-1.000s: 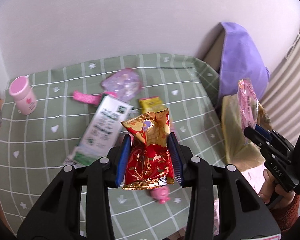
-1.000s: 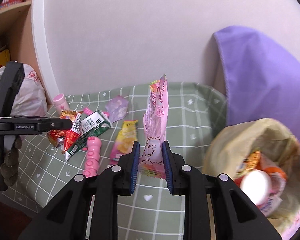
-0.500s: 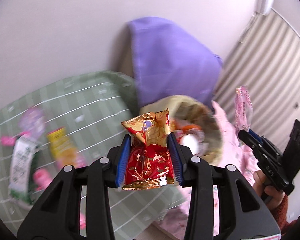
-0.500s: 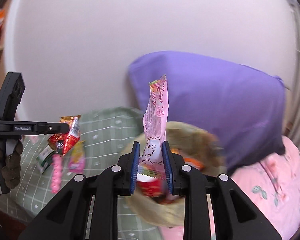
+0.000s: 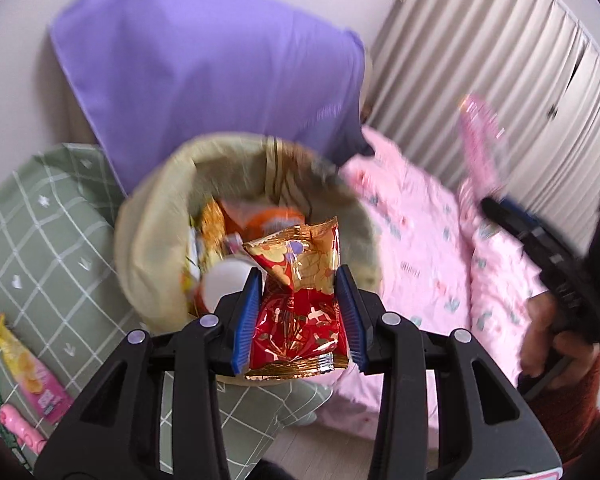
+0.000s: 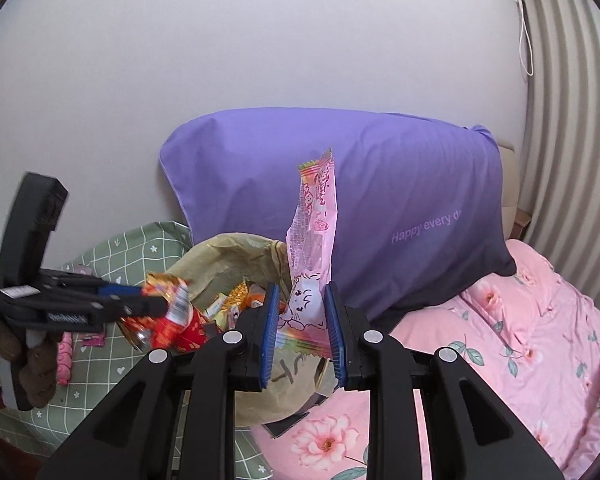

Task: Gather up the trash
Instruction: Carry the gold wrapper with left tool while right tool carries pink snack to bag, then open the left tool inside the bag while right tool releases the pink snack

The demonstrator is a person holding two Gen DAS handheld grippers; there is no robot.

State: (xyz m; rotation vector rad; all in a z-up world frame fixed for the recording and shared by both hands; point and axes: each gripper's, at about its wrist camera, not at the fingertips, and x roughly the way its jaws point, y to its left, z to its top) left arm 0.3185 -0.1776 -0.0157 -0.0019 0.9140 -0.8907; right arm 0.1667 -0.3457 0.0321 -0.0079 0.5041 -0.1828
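My left gripper [image 5: 298,280] is shut on a red and gold snack wrapper [image 5: 298,300] and hangs over the open mouth of a tan paper bag [image 5: 152,216] that holds several wrappers and a white cup lid. In the right wrist view that same left gripper [image 6: 156,304] comes in from the left with the red wrapper [image 6: 180,320] over the bag [image 6: 216,256]. My right gripper [image 6: 302,308] is shut on a tall pink wrapper [image 6: 312,232] printed with a cartoon animal, just to the right of the bag's mouth. The pink wrapper [image 5: 480,136] shows blurred at the right in the left wrist view.
A purple pillow [image 6: 360,200] leans on the wall behind the bag. A pink floral quilt [image 6: 520,340] lies to the right. On the green checked cover [image 5: 32,240] at the left lie a yellow-pink wrapper [image 5: 28,372] and a pink toy [image 5: 20,428]. Pleated blinds [image 5: 500,60] fill the right.
Both grippers swung right from the green cover to the paper bag, each still holding its wrapper. The left one now hangs over the bag's mouth.
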